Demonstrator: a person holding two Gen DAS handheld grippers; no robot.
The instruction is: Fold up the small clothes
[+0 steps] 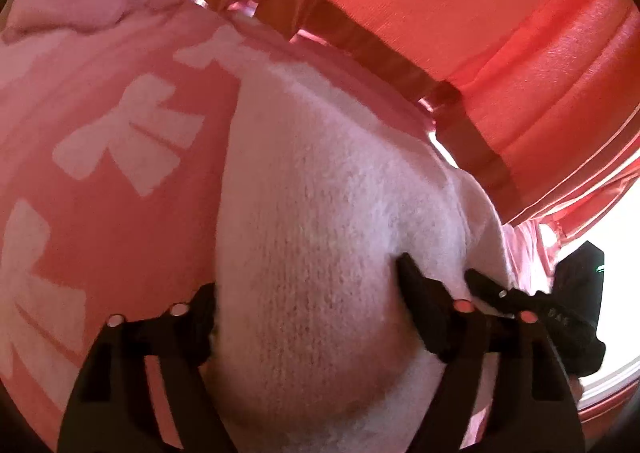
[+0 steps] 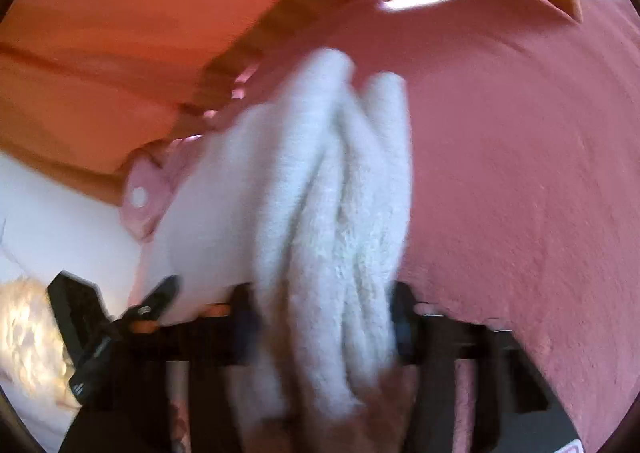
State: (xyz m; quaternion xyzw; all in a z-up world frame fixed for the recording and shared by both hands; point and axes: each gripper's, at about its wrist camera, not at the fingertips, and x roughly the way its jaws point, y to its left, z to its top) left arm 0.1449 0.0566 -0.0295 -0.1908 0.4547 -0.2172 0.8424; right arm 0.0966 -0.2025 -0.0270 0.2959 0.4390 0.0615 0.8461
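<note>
A white knitted garment (image 1: 320, 213) fills the middle of the left wrist view, lying on a pink cloth with white bow prints (image 1: 120, 141). My left gripper (image 1: 308, 285) has its jaws wide, one on each side of the white knit, and the knit bulges between them. In the right wrist view the same white garment (image 2: 332, 193) is bunched into thick folds, and my right gripper (image 2: 320, 301) is shut on those folds. The right gripper's black fingers also show at the right of the left wrist view (image 1: 500, 297). The right wrist view is motion-blurred.
Orange-red curtain fabric (image 1: 460, 13) hangs behind with a brown band (image 1: 360, 41) along its foot. A pink garment with a white snap (image 2: 140, 197) lies at the left. A pink textured blanket (image 2: 520, 173) covers the right side.
</note>
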